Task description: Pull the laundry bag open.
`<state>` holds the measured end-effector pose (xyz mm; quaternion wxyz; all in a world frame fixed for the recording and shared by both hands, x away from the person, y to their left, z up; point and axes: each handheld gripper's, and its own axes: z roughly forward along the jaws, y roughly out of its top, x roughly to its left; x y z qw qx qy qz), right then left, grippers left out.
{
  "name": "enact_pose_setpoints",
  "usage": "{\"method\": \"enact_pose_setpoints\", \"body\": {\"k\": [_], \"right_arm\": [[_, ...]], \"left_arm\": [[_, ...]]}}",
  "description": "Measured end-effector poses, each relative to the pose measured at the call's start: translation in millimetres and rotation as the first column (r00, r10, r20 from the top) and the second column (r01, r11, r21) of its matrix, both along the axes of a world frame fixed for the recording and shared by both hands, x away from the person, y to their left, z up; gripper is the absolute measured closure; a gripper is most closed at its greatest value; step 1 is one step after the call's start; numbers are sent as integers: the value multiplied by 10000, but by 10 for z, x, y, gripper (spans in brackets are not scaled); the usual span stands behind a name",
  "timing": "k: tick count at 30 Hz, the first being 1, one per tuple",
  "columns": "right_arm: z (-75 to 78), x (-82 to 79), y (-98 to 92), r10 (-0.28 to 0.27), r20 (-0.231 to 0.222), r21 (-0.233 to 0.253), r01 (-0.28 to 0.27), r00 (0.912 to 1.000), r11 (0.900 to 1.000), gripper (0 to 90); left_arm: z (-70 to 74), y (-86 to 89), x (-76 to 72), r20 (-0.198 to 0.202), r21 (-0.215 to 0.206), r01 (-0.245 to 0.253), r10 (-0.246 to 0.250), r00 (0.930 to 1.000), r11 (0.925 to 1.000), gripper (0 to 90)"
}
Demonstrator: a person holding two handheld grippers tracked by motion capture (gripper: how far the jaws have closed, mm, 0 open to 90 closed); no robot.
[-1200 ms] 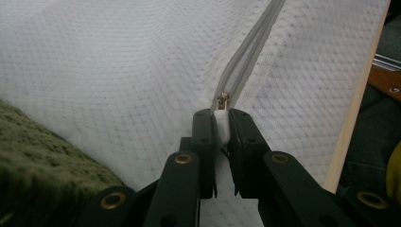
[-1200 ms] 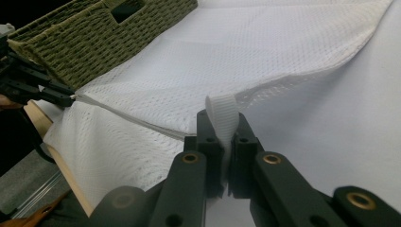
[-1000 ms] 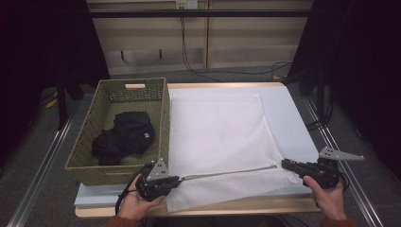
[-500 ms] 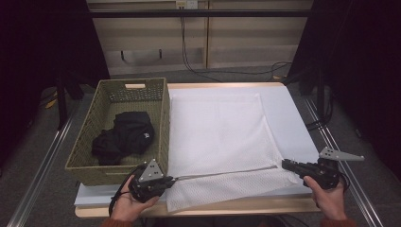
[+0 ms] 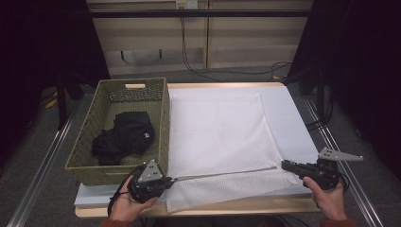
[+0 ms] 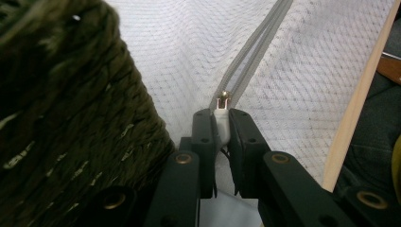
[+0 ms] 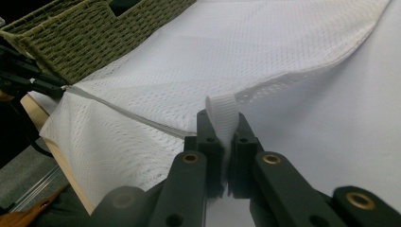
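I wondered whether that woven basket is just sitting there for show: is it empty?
No: in the high view the woven basket holds a bundle of black clothing lying on its bottom.

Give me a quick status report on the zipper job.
Left tongs shut on zipper pull. Right tongs shut on fabric tab. Mesh bag flat; basket touching left tongs.
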<state>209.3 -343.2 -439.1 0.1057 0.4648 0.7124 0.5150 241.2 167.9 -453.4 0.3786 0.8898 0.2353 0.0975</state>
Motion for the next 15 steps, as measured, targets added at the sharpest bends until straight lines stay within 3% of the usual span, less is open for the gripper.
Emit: {"method": "enact_pose_setpoints", "body": {"k": [2, 3, 4, 5, 7, 8, 11, 15], "right_arm": [[-5, -2, -1, -1, -7, -69, 1, 10000, 10000, 861], [-2, -3, 0, 28, 10, -110, -28, 10000, 9999, 861], [5, -5, 2, 16, 46, -173, -15, 10000, 9998, 861], [11, -7, 9, -37, 36, -164, 37, 10000, 9999, 861], [11, 0, 10, 36, 44, -152, -35, 10000, 9999, 861], [10, -2, 7, 20, 24, -171, -20, 10000, 9999, 861], [1, 3, -22, -111, 0, -72, 111, 9999, 9999, 862], [-7, 1, -9, -81, -64, -175, 80, 9999, 9998, 862]], "left_arm": [[-1, 2, 2, -8, 47, 44, -44, 10000, 10000, 816], [-14, -13, -7, -112, -146, -85, 83, 9999, 9999, 816], [-11, -12, 0, -65, 65, -30, 31, 10000, 10000, 816], [-23, -21, 2, -76, -65, -131, 130, 9999, 9999, 816], [-16, -8, 7, -73, 81, -27, 27, 10000, 10000, 816], [-8, 8, 5, -33, 362, -111, 112, 9999, 9993, 817], [-48, 52, 18, -224, 68, -344, 345, 9992, 9994, 816], [-35, 60, 6, -195, 377, -225, 233, 9995, 9990, 816]]}}
